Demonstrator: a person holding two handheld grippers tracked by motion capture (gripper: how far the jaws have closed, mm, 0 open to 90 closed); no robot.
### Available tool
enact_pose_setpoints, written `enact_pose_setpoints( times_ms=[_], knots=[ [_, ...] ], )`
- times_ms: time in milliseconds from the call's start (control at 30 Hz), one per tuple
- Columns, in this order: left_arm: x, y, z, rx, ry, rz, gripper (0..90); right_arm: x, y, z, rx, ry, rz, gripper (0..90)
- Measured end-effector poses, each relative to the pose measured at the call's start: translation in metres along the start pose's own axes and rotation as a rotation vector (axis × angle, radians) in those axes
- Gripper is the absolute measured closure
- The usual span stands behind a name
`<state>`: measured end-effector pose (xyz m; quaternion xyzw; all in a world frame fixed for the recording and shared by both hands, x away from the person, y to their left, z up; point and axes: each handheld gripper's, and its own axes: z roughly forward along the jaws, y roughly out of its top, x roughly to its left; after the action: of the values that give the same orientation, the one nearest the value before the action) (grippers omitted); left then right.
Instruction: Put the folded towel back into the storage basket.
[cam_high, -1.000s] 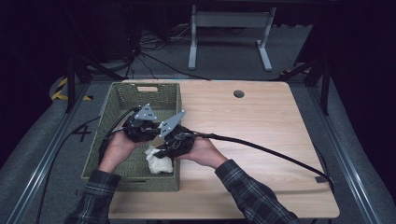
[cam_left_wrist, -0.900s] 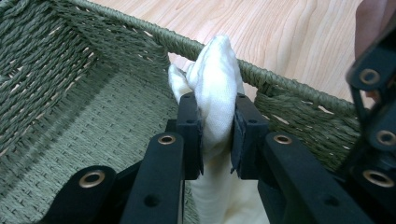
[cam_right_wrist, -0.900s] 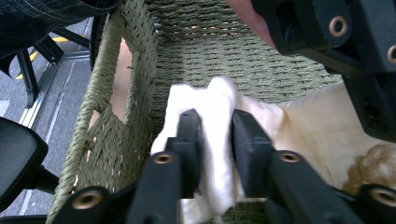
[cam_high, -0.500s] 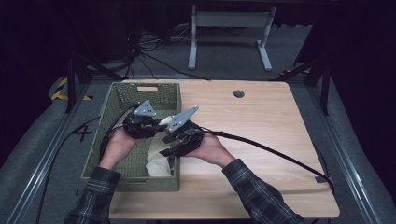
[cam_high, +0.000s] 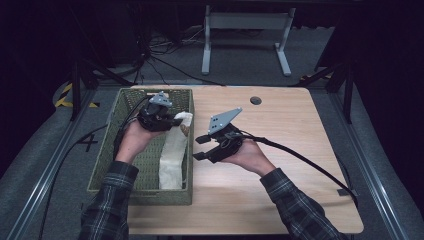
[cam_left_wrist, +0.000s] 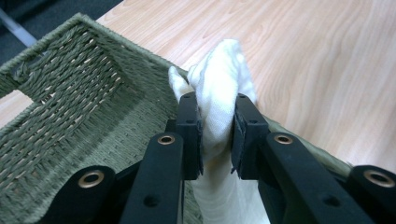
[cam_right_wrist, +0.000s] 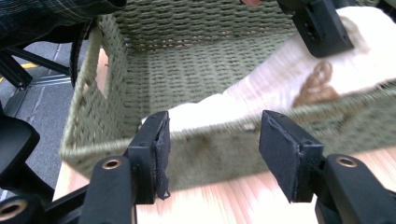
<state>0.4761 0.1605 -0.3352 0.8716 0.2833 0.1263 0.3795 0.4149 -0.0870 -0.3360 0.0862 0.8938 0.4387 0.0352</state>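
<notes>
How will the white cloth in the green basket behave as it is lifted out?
Probably floppy: the white cloth drapes over the basket wall and bunches between the left gripper fingers. Likely light, since one pinch holds it. It may snag on the weave.

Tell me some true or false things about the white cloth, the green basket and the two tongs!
1. The left tongs pinch the white cloth with a brown mark. True.
2. The right tongs are holding the cloth too. False: their jaws have just been opening and nothing is between them.
3. The cloth lies partly in the green woven basket and drapes toward its rim. True.
4. The basket sits in the middle of the light wooden table. False: it sits at the table's left edge in the high view.
5. The right tongs hover over the inside of the basket. False: they are above the tabletop, beside the basket.
</notes>
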Motion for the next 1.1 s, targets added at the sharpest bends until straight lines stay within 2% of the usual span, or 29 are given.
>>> enact_pose_setpoints(
  times_ms=[200,367,433,467,567,733,867,1000,1033,1100],
  knots=[
    [0.015,-0.002,0.013,0.018,0.04,-0.058,75.4,-0.006,-0.018,-0.017,-0.001,-0.025,0.008,44.1],
    [0.015,0.001,0.014,-0.003,0.049,-0.078,60.7,-0.011,-0.03,-0.031,-0.002,-0.038,0.011,43.4],
    [0.013,0.003,0.012,-0.007,0.039,-0.081,54.3,-0.012,-0.034,-0.037,-0.006,-0.045,0.011,43.0],
    [0.01,0.005,0.011,-0.008,0.032,-0.076,54.3,-0.012,-0.034,-0.037,-0.006,-0.045,0.011,43.0],
    [-0.002,0.008,0.01,-0.017,0.02,-0.073,45.2,-0.016,-0.042,-0.046,-0.005,-0.052,0.031,41.2],
    [-0.023,0.015,0.011,-0.025,0.014,-0.06,35.5,-0.021,-0.057,-0.062,0.003,-0.068,0.045,39.9],
    [-0.042,0.02,0.016,-0.029,-0.003,-0.048,32.2,-0.021,-0.069,-0.076,0.009,-0.083,0.052,39.2],
    [-0.056,0.025,0.024,-0.036,-0.023,-0.045,30.1,-0.022,-0.081,-0.087,0.022,-0.098,0.064,38.3],
    [-0.056,0.025,0.024,-0.036,-0.023,-0.045,29.8,-0.022,-0.081,-0.087,0.022,-0.098,0.064,38.3],
    [-0.068,0.028,0.028,-0.033,-0.039,-0.041,29.3,-0.022,-0.09,-0.093,0.028,-0.103,0.074,38.2]
  ],
)
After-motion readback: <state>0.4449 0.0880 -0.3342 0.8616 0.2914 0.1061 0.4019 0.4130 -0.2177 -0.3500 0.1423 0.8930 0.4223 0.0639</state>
